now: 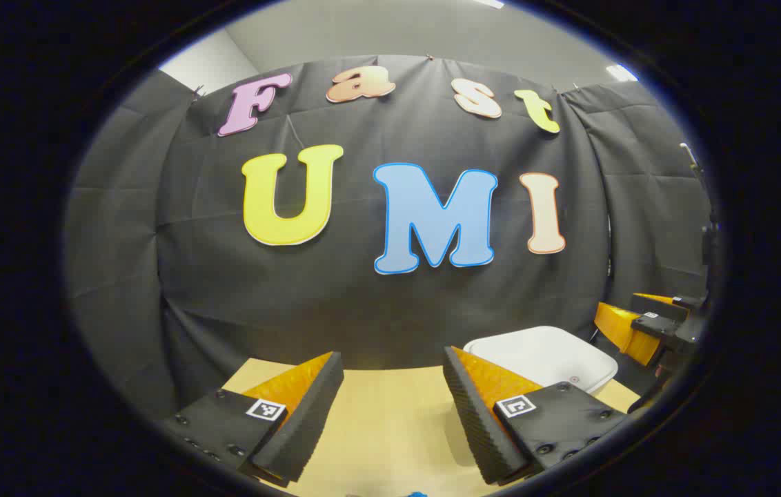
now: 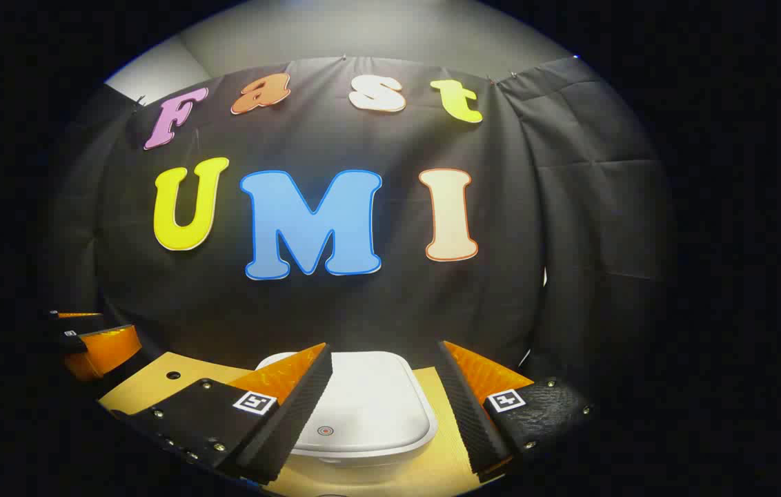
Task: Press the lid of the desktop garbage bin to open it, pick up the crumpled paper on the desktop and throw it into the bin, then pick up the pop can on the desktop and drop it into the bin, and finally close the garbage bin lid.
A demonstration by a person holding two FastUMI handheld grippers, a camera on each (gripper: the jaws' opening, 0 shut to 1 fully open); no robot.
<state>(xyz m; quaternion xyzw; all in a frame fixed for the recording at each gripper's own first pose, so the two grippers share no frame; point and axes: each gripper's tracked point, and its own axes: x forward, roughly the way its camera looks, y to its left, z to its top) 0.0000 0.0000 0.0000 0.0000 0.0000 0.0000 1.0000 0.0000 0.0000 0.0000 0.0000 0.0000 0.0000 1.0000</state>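
- Fingers of our left gripper (image 1: pixel 390 386) stand spread apart with nothing between them, above the tan desktop (image 1: pixel 390 428).
- Our right gripper (image 2: pixel 383 383) is likewise spread wide and empty.
- We see the white garbage bin (image 2: pixel 363 407) just ahead of the right gripper, lid down.
- From the left gripper view, the bin sits to the right.

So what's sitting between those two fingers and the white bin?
Nothing: in the right gripper view, the open right hand-held gripper hangs over the closed bin lid, only air between.
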